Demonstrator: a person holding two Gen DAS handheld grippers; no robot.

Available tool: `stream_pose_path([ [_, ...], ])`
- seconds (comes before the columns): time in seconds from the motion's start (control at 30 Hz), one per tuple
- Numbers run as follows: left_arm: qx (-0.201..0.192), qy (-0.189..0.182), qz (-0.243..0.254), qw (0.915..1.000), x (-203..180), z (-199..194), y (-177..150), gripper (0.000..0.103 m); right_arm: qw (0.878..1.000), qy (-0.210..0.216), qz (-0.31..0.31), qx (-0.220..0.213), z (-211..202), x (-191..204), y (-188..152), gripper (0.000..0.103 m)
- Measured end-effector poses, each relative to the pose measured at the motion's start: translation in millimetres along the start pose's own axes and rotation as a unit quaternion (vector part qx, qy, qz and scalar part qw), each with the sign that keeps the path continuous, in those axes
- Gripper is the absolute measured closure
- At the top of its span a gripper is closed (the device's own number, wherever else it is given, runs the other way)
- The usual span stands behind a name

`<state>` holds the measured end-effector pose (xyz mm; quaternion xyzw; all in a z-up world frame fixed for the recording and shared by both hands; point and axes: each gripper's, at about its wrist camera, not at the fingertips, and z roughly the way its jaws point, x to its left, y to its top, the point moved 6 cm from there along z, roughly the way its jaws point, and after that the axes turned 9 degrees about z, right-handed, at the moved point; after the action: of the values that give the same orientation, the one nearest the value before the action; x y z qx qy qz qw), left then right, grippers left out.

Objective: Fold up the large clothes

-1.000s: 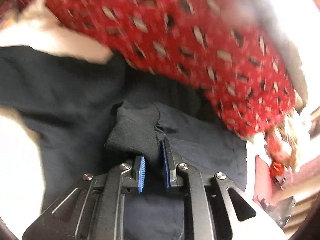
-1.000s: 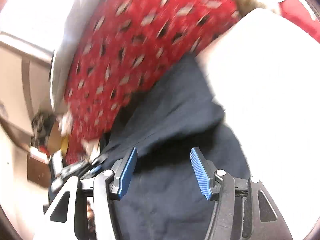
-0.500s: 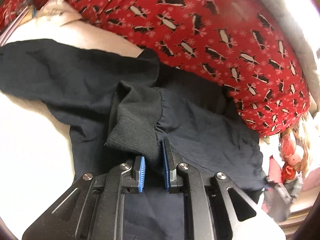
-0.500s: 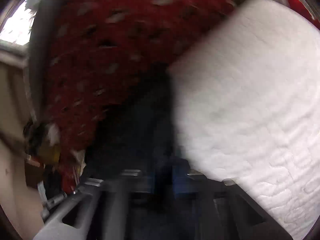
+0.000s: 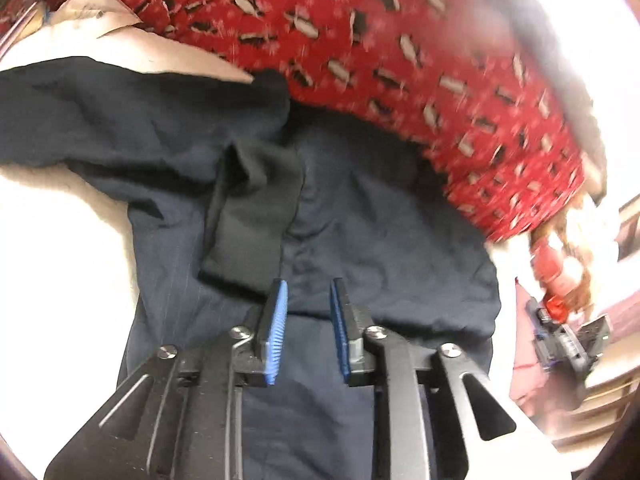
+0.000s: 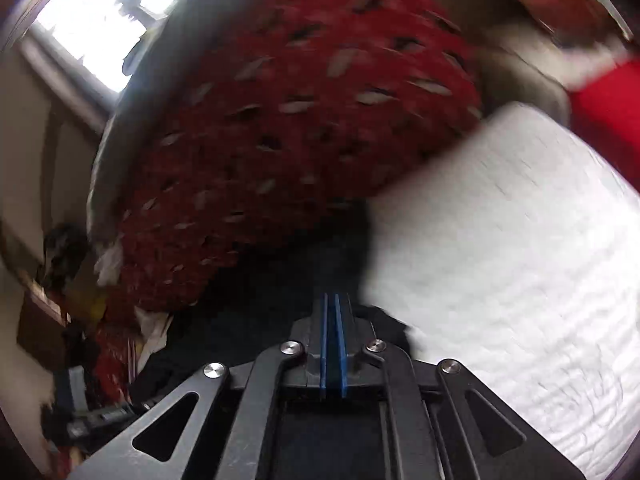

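A dark navy garment point(image 5: 380, 232) lies spread on a white quilted mattress point(image 6: 500, 240), with its black ribbed cuff point(image 5: 256, 216) folded onto the body. My left gripper point(image 5: 308, 292) hovers just above the cloth. Its jaws are opening, with a clear gap and nothing between the blue pads; the cuff lies just to their left. In the blurred right wrist view, my right gripper point(image 6: 331, 300) has its pads almost together at the garment's dark edge point(image 6: 320, 264). A thin fold seems pinched there, though the jaws are starting to open.
A red patterned blanket point(image 5: 400, 40) is heaped along the far side of the garment and shows large in the right wrist view point(image 6: 300, 140). Bare mattress point(image 5: 60, 260) lies to the left. Cluttered furniture and red items point(image 5: 556, 272) sit past the bed's right edge.
My left gripper has let go of the black cuff, which now lies flat on the garment. My right gripper closed from wide open onto the garment's edge and rolled.
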<state>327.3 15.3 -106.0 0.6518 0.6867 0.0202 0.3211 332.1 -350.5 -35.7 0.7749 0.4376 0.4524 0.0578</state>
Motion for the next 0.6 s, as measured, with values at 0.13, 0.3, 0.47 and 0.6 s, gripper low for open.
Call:
stream_pose_path([
  [0.13, 0.047, 0.023, -0.008, 0.9986, 9, 44, 4, 0.069, 0.996, -0.055, -0.036, 0.058, 53, 12, -29, 0.069],
  [0.3, 0.053, 0.0, -0.017, 0.9984, 18, 37, 13, 0.072, 0.994, -0.086, -0.011, 0.067, 66, 24, -48, 0.074],
  [0.47, -0.007, 0.004, -0.058, 0.9983, 62, -23, 41, 0.062, 0.991, 0.009, -0.074, 0.113, 94, 128, -76, 0.063],
  [0.6, -0.043, 0.057, -0.137, 0.988, 149, -67, 53, 0.06, 0.976, 0.034, -0.107, 0.186, 144, 172, -127, 0.063],
])
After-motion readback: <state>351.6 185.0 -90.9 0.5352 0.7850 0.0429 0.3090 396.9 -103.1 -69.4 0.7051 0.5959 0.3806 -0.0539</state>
